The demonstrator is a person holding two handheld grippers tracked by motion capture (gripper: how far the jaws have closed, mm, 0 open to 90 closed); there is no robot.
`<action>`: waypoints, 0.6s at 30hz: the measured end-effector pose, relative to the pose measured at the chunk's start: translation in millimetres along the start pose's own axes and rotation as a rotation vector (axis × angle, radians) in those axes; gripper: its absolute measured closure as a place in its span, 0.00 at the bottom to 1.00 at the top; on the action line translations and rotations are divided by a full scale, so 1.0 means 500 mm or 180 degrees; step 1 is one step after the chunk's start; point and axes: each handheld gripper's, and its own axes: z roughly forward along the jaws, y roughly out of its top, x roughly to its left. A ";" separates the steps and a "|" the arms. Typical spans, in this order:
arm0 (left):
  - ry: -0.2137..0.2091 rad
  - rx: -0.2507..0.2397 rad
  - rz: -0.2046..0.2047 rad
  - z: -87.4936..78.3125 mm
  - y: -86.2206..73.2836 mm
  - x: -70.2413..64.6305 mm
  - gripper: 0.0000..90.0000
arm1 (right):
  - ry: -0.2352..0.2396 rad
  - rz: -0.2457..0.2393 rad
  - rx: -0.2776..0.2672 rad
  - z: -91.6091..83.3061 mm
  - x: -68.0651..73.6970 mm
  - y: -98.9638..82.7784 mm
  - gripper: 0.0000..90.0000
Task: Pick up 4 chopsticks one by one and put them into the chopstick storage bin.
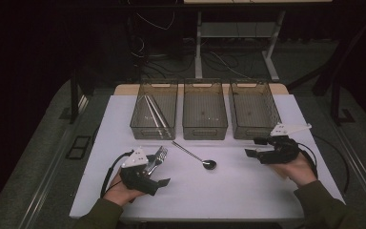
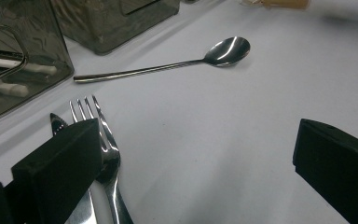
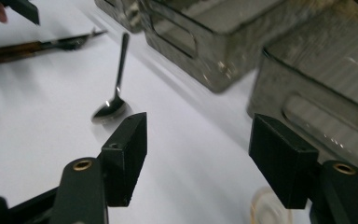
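Your right gripper (image 3: 198,156), jaws apart and empty, has the spoon (image 3: 114,86) lying ahead and to its left, bowl nearest, handle pointing away toward the bins (image 3: 205,37).

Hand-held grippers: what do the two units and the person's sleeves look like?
Both are black. The left hand-held gripper and the right hand-held gripper each carry a pale grey three-cornered plate on top and trail a black cable. The jaws end in blocky black rectangular pads; brass-coloured rivets mark the links in the right gripper view. The sleeves are dark olive green.
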 end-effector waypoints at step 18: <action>0.0014 -0.0004 -0.0004 0.000 0.000 -0.001 0.00 | -0.0315 0.0228 0.0349 -0.068 -0.032 -0.107 0.44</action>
